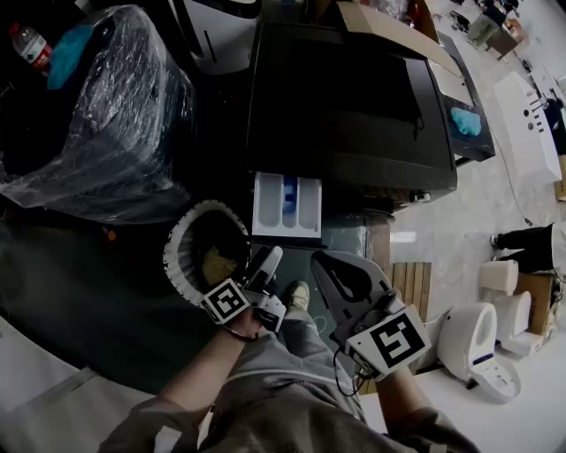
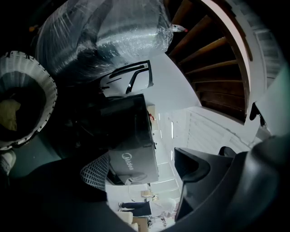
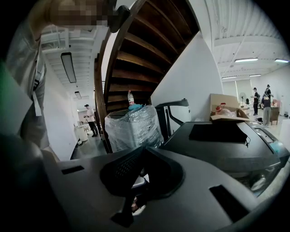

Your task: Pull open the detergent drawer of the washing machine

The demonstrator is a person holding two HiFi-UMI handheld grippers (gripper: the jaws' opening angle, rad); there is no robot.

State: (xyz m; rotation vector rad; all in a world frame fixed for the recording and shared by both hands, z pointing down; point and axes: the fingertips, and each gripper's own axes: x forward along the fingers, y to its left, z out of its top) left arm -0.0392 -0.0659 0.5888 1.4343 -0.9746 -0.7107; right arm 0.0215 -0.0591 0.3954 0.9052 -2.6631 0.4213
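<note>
The dark washing machine (image 1: 354, 97) stands ahead of me, and its white detergent drawer (image 1: 286, 205) sticks out of the front, with blue showing in the middle compartment. Both grippers hang back from the drawer and touch nothing. My left gripper (image 1: 265, 264) is open; in the left gripper view (image 2: 145, 181) its jaws stand apart, with the machine (image 2: 131, 140) showing between them. My right gripper (image 1: 340, 276) is shut with nothing in it; in the right gripper view (image 3: 138, 174) its jaws meet, below the machine's top (image 3: 217, 140).
A white laundry basket (image 1: 199, 257) sits on the floor just left of the drawer. A plastic-wrapped bulk (image 1: 106, 106) with a bottle (image 1: 31, 46) on it stands to the left. A cardboard box (image 1: 389, 22) lies on the machine. White toilets (image 1: 482, 341) stand at right.
</note>
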